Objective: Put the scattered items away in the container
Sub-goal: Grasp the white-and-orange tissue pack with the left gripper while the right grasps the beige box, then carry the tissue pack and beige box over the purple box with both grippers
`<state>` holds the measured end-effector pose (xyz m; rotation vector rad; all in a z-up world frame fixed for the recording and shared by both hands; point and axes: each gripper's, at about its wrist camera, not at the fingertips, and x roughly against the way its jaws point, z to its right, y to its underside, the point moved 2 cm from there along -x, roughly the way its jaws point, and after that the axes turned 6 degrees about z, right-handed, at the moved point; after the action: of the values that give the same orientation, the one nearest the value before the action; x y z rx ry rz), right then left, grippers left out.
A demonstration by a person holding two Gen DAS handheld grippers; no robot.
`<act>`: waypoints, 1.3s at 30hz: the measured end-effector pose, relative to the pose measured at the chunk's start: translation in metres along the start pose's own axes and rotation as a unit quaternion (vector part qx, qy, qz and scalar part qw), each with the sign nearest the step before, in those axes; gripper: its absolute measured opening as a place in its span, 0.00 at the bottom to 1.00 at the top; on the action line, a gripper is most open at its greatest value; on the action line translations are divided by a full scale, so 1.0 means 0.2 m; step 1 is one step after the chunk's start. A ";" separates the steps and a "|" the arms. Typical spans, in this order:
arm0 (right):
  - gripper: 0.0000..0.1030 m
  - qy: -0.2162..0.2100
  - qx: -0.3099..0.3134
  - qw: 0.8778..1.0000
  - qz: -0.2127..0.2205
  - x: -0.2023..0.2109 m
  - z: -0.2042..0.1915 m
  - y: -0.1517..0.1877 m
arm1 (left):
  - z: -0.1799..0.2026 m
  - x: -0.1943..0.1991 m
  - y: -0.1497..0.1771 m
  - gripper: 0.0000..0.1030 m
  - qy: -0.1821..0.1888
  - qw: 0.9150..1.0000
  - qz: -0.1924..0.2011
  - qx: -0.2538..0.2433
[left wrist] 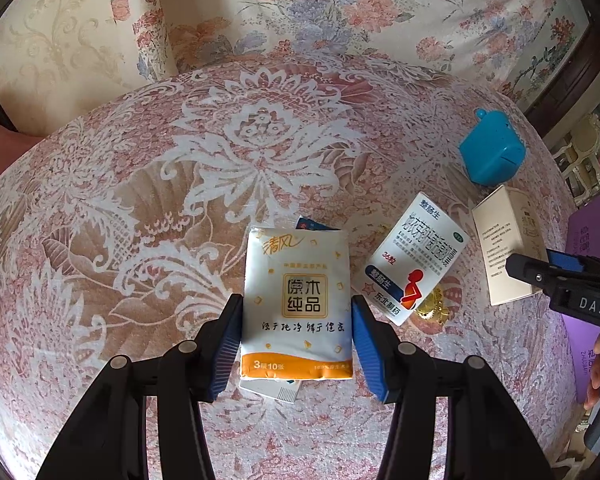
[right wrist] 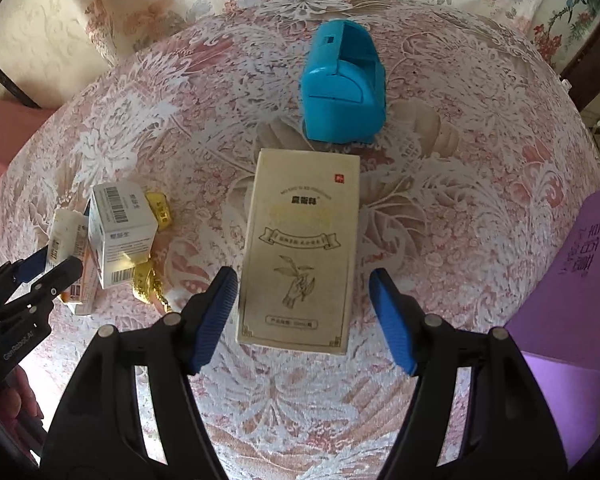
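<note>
Between the left gripper [left wrist: 296,346] pads sits the tissue pack [left wrist: 296,304]

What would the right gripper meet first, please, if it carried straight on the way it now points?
Most likely the beige box lying flat on the patterned tablecloth: the right gripper straddles it with open jaws, a gap showing beside the right pad. Depth is unclear.

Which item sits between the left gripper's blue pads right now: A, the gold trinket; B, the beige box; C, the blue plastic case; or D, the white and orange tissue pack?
D: in the left wrist view the tissue pack lies between the left gripper pads.
</note>
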<state>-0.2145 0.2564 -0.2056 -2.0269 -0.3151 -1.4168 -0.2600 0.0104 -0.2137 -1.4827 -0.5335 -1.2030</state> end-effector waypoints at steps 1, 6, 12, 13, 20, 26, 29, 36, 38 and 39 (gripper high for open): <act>0.69 0.001 0.002 1.000 -0.002 0.00 -0.01 0.00 | 0.00 0.00 0.00 0.52 -0.002 1.000 0.000 0.000; 0.69 0.008 0.018 1.000 -0.009 -0.04 -0.05 -0.03 | -0.02 -0.02 -0.02 0.52 -0.004 1.000 0.000 0.007; 0.69 0.015 0.036 0.999 -0.006 -0.05 -0.08 -0.03 | -0.03 -0.03 -0.04 0.52 0.002 1.000 -0.003 0.011; 0.69 0.017 0.039 0.999 -0.007 -0.05 -0.08 -0.02 | -0.03 -0.03 -0.04 0.52 0.004 1.000 -0.003 0.011; 0.55 0.030 0.049 0.998 -0.007 -0.05 -0.07 0.01 | -0.04 -0.02 -0.03 0.51 0.009 1.000 -0.003 0.012; 0.55 0.025 0.052 0.998 -0.003 -0.02 -0.05 0.04 | -0.04 -0.01 -0.01 0.51 0.008 1.000 0.001 0.015; 0.55 0.022 0.047 0.999 0.005 0.02 -0.04 0.06 | -0.03 0.01 0.00 0.51 0.009 1.000 0.006 0.016; 0.54 0.012 0.047 0.999 0.013 0.09 -0.01 0.12 | -0.03 0.07 0.03 0.51 0.011 1.000 0.016 0.024; 0.54 0.010 0.046 0.999 0.015 0.09 -0.02 0.13 | -0.02 0.09 0.04 0.51 0.011 0.999 0.018 0.025; 0.55 0.009 0.046 0.999 0.015 0.07 -0.04 0.12 | -0.02 0.10 0.05 0.51 0.010 0.999 0.018 0.026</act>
<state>-0.2019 0.2302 -0.1998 -1.9357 -0.3344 -1.3773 -0.2461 -0.0018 -0.2015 -1.4293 -0.5180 -1.1675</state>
